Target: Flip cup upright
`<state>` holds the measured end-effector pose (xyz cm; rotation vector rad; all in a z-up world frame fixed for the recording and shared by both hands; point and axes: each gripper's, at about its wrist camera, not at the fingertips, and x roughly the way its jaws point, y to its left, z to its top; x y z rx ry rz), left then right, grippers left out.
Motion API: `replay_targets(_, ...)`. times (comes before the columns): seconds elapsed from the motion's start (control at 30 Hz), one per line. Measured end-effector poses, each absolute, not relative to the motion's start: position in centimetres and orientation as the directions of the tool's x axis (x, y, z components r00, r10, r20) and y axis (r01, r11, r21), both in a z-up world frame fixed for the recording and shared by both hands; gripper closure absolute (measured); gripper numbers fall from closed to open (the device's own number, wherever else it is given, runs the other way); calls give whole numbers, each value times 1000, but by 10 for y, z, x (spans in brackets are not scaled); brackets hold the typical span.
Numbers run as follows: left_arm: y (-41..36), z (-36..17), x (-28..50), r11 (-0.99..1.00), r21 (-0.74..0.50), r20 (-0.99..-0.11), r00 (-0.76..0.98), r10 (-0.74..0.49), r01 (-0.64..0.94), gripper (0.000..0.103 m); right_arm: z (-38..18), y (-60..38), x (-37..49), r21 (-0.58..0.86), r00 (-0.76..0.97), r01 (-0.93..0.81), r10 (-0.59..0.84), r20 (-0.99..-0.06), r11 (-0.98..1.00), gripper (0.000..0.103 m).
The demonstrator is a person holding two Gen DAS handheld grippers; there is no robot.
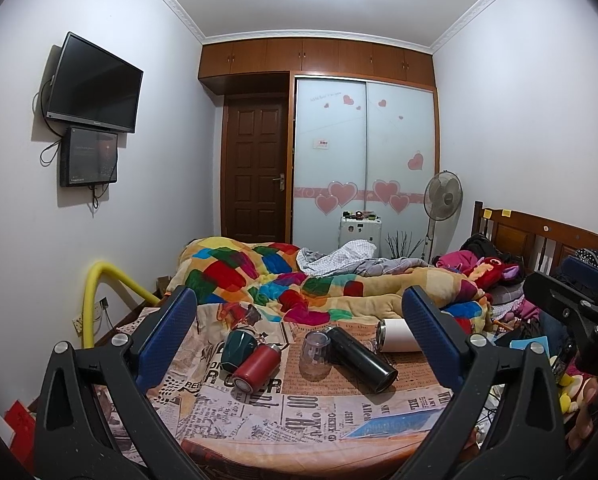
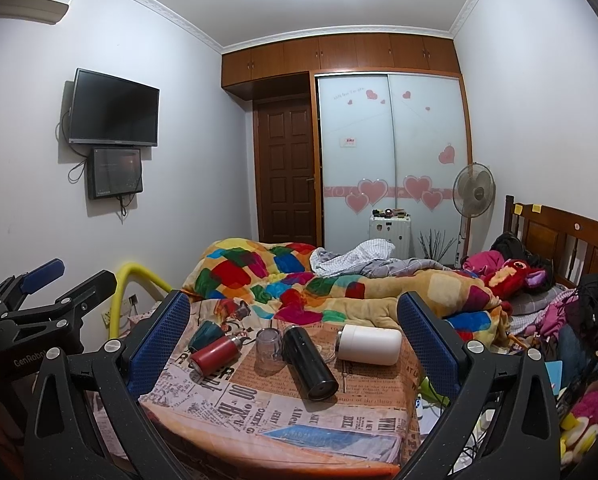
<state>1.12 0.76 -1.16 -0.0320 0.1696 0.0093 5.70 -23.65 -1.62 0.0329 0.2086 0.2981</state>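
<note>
Blue-padded and spread wide with nothing between its fingers, the left gripper [image 1: 299, 336] hangs above the near edge of a tabletop [image 1: 299, 408] covered in a newspaper-print cloth. The right gripper [image 2: 295, 336] is just as wide apart and empty, held over the same near edge; each gripper shows at the side of the other's view.

Near the middle of the tabletop stands the clear cup [image 1: 315, 354], upside down: its mouth rests on the cloth, its base faces the ceiling, and its long axis is vertical. A black flask [image 1: 361, 360] lies on its side just beside the cup on the right, apparently touching it, its long axis running from the far edge toward the near right corner. Toward the left edge a red bottle [image 1: 255, 366] lies on its side with its bottom facing the camera, and a dark green cup [image 1: 237, 348] lies tipped over against it on the far side. A white tumbler [image 2: 369, 344] lies on its side toward the far right corner, its axis across the tabletop.

Past the far edge a patchwork quilt [image 1: 267, 276] is heaped on a bed with a wooden headboard [image 1: 539, 240] at the right. On the left wall hangs a dark television [image 1: 95, 86] with a smaller screen below it. Straight ahead are a brown door [image 1: 255, 172], a sliding wardrobe [image 1: 363, 160] stuck with pink hearts, and a standing fan [image 1: 443, 196].
</note>
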Motion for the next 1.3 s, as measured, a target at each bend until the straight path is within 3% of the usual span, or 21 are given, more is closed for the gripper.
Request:
replay_targets(0.3, 11, -14, 16, 999, -31, -175, 984, 12, -18, 0, -30, -238, 65, 68, 932, -284, 292, -216, 956, 0)
replay_targets(0.57, 20, -31, 49, 999, -36, -236, 972, 14, -23, 0, -42, -234, 85, 68, 921, -274, 282, -270, 959, 0)
replay_targets(1.03, 65, -159, 214, 999, -28, -639, 768, -42, 31, 1, -88, -237, 145, 94, 863, -229, 246, -441, 969, 0)
replay_targets(1.3, 97, -210, 283, 996, -59, -754, 652, -84, 60, 11, -113, -239, 180, 116, 817, -195, 227, -530, 974, 0)
